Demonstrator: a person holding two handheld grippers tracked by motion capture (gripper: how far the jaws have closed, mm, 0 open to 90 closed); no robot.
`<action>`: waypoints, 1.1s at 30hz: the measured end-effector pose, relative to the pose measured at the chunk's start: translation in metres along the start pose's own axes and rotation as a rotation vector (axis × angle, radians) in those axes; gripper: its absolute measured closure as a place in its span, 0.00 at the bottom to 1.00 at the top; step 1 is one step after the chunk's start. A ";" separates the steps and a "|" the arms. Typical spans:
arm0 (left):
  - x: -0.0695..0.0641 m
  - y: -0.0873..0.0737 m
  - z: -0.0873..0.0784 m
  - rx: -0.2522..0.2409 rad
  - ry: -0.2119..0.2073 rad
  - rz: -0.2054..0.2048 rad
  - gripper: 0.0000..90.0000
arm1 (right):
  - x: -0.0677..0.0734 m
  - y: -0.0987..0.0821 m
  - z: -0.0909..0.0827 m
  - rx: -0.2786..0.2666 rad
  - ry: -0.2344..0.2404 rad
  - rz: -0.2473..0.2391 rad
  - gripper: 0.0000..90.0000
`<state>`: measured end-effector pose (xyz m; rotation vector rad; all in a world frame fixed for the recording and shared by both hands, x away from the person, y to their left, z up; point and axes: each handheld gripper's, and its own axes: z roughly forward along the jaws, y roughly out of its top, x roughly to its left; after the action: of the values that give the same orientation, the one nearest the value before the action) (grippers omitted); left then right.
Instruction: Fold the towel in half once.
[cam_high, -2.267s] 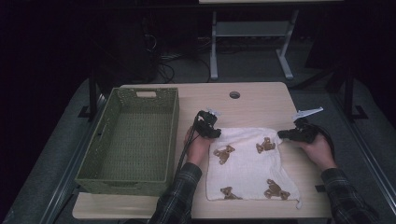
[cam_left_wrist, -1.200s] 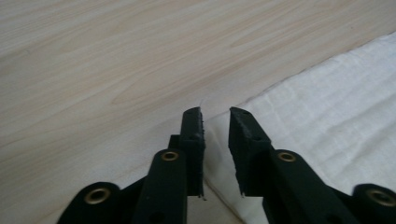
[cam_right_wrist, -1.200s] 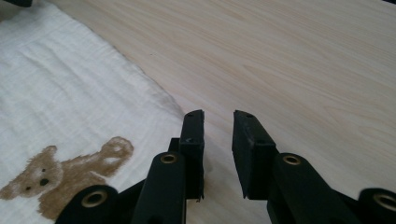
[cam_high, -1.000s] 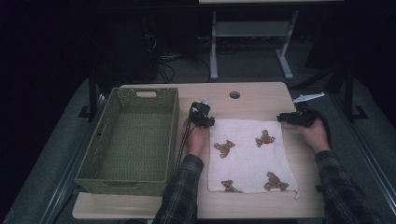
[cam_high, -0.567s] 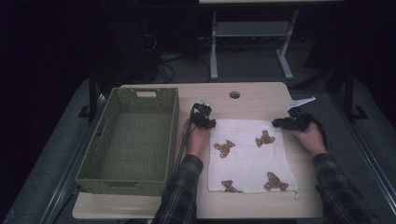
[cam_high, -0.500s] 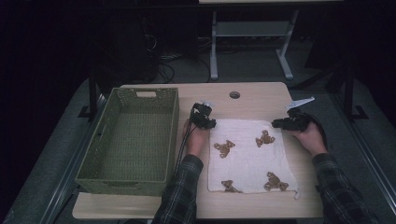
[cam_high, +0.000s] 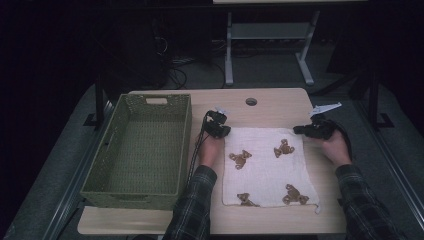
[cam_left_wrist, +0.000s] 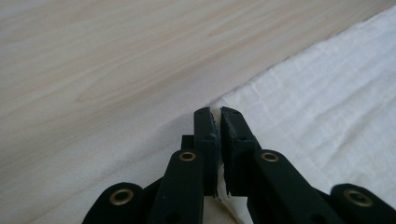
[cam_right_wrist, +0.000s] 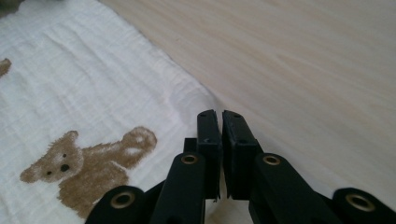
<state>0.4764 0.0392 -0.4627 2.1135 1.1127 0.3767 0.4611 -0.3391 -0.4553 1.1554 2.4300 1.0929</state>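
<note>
A white cloth (cam_high: 270, 170) printed with brown teddy bears lies spread flat on the wooden table (cam_high: 280, 105). My left gripper (cam_high: 223, 131) is at the cloth's far left corner, low on the table. In the left gripper view the cloth (cam_left_wrist: 327, 107) corner is pinched between the closed jaws of the left gripper (cam_left_wrist: 219, 114). My right gripper (cam_high: 298, 130) is at the far right corner. In the right gripper view the right gripper (cam_right_wrist: 219, 116) is shut at the edge of the cloth (cam_right_wrist: 70, 93), with a bear print beside it.
An empty green woven basket (cam_high: 184, 145) stands on the left part of the table, close to my left hand. A round cable hole (cam_high: 251, 101) sits in the tabletop beyond the cloth. Bare wood lies beyond and right of the cloth.
Both grippers have drawn the cloth's far corners away from the person and the cloth has flattened out. Over the last half second they have barely moved.
</note>
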 end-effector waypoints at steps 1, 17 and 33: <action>0.000 0.001 -0.003 -0.014 0.003 -0.001 0.95 | 0.000 0.001 -0.004 -0.011 -0.001 0.005 0.95; -0.014 0.011 -0.035 -0.109 0.031 0.008 0.95 | 0.005 0.009 -0.039 -0.104 -0.032 -0.015 0.96; -0.036 -0.009 -0.070 -0.071 0.017 0.036 0.95 | 0.035 -0.012 -0.064 -0.095 -0.039 -0.015 0.96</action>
<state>0.4122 0.0456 -0.4166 2.0742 1.0572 0.4456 0.3996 -0.3514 -0.4158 1.1166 2.3271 1.1572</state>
